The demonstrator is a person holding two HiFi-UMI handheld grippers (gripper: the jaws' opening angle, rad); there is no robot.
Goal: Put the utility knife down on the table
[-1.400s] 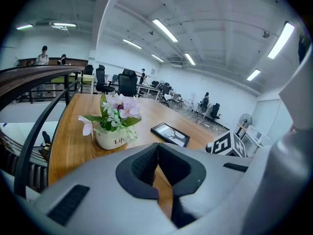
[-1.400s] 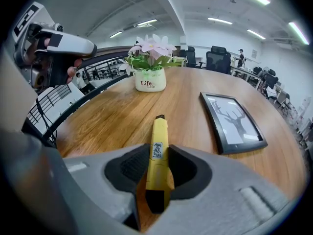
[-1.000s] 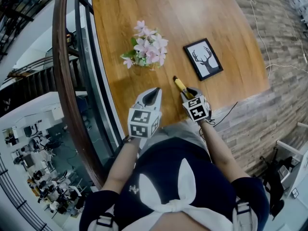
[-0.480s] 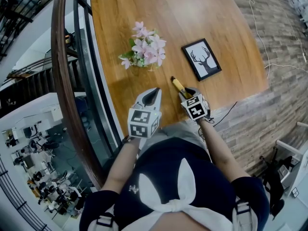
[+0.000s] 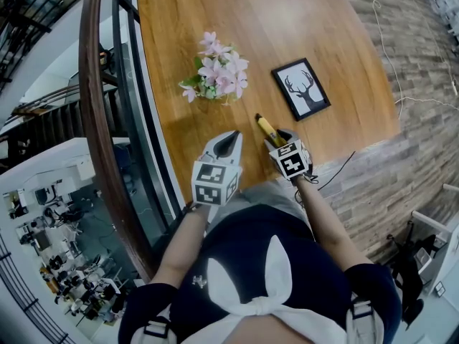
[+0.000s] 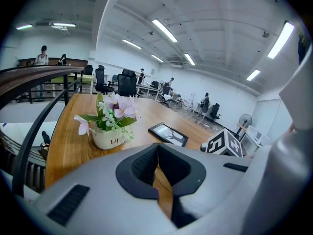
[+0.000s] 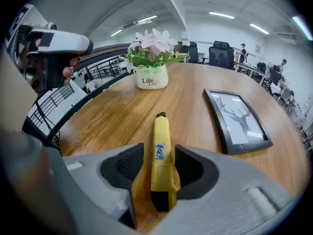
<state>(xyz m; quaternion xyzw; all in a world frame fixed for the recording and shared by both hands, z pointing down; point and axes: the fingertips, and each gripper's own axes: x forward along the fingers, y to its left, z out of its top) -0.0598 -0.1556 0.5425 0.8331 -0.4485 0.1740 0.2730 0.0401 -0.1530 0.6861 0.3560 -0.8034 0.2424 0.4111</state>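
The yellow utility knife [image 7: 161,153] lies flat on the wooden table [image 5: 287,20], tip pointing away from me. My right gripper [image 7: 159,150] straddles its rear end, and its jaws are opening. A gap shows at the left pad, and the knife rests on the wood. In the head view the knife [image 5: 267,127] sticks out ahead of the right gripper [image 5: 278,136]. My left gripper [image 5: 231,136] hovers to the left over the table's near edge. Its jaws [image 6: 157,148] are shut with nothing in them.
A white pot of pink flowers [image 5: 217,74] stands beyond the left gripper. A black-framed deer picture [image 5: 301,88] lies to the right of the knife. A dark curved railing [image 5: 90,120] runs along the table's left side, and a brick floor lies to the right.
Both hands have kept their places. The knife stays at the same spot on the table in front of the right gripper.
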